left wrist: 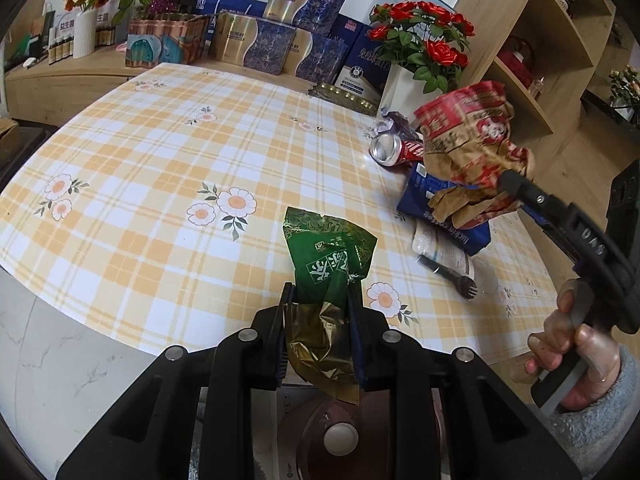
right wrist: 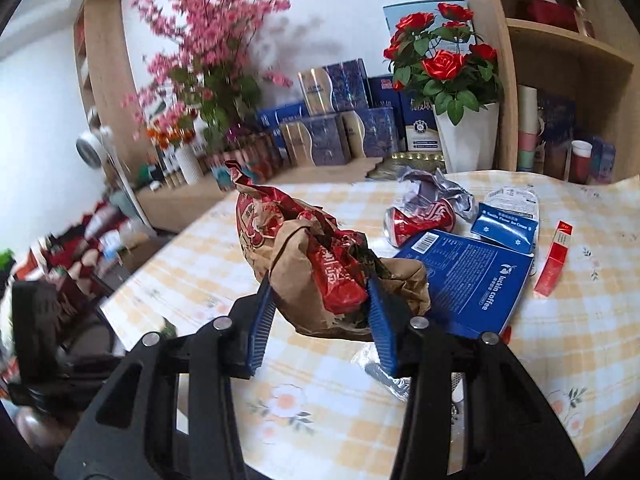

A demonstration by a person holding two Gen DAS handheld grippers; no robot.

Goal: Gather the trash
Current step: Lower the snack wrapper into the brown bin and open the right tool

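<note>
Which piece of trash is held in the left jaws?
The green foil packet, clamped in the left gripper; the brown-and-red paper bag is in the right.

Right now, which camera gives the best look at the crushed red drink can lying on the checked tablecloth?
The right wrist view: the crushed red drink can lies on its side, its dented body showing. The left wrist view mostly shows the can's silver end, the rest hidden behind the crumpled brown-and-red paper bag.

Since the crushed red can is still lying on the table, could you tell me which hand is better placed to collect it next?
Probably neither yet: the left tongs grip a green foil packet, the right tongs a crumpled paper bag. Once emptied, the right; it is nearer the can.
</note>
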